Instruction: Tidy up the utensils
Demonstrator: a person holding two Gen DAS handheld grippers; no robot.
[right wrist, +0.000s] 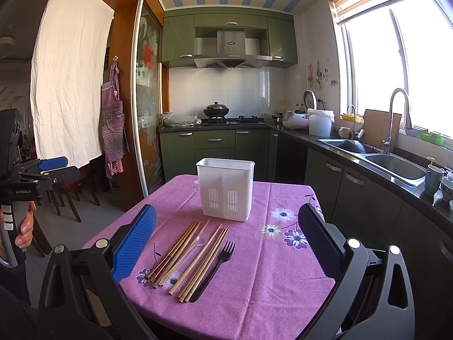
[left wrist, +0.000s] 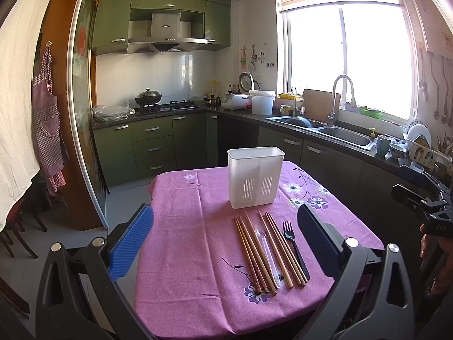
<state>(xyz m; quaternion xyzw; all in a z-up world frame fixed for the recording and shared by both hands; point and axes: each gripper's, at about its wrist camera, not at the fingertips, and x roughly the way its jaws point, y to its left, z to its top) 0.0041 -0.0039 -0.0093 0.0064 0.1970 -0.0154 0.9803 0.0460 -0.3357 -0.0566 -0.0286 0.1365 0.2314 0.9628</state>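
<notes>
Nothing had been picked up yet. The left hand-held gripper point(left wrist: 226, 243) and the right hand-held gripper point(right wrist: 228, 243) both hovered above the near edge of the desk point(left wrist: 175, 226), each with its fingers spread wide and holding nothing.

The utensils lay in a tight row on the purple cloth, just in front of the white holder point(left wrist: 255, 177), which stood upright toward the far side of the desk. The chopsticks point(left wrist: 254, 252) lay side by side, touching or nearly so, with a clear spoon point(left wrist: 263, 243) wedged among them and a black fork point(left wrist: 293, 243) at the right end of the row.

Every long axis ran from the near edge toward the holder, fanning slightly. The fork's tines and the spoon's bowl pointed at the holder, their handles toward the person.

The likely trouble was the crowding: closing on one chopstick would probably catch its neighbour or roll the others aside. The spoon, being transparent, looked easy to miss or nudge. A long piece gripped near one end might tilt and strike the holder's rim, and the light holder could tip or slide.
</notes>
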